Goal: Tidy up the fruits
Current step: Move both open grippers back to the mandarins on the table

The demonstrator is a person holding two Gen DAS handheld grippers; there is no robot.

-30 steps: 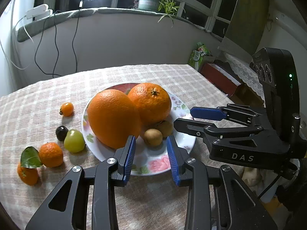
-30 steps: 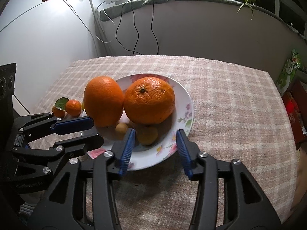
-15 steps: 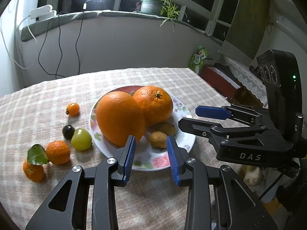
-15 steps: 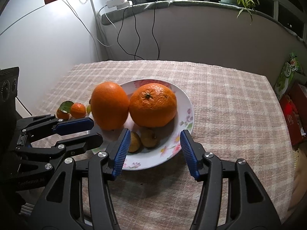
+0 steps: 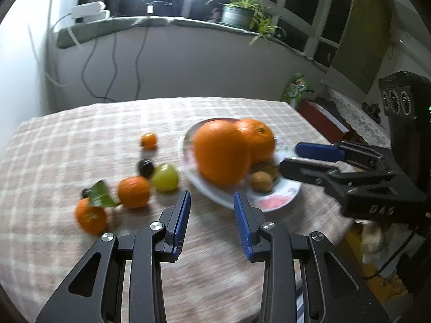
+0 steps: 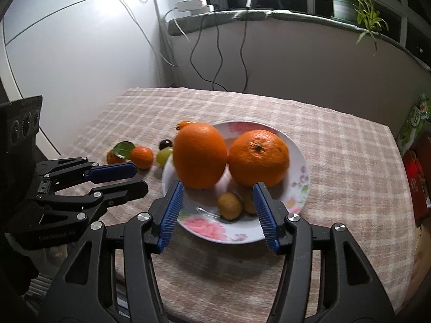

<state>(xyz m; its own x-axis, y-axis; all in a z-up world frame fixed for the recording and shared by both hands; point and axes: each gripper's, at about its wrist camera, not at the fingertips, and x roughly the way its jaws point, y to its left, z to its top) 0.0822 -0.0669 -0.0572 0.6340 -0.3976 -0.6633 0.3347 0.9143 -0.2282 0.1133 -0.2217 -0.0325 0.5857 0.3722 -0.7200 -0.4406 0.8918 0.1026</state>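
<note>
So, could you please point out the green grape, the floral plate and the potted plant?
green grape (image 5: 164, 177), left wrist view, centre of its skin.
floral plate (image 6: 299, 188), right wrist view, bare right rim.
potted plant (image 6: 342, 8), right wrist view, the pot.

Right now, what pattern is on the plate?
White plate with pink flowers; clearest in the right wrist view.

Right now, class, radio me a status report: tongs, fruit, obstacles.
Left tongs open, empty; right tongs open, empty. Two oranges on plate; green grape and small fruits on cloth. Nothing blocking.
</note>
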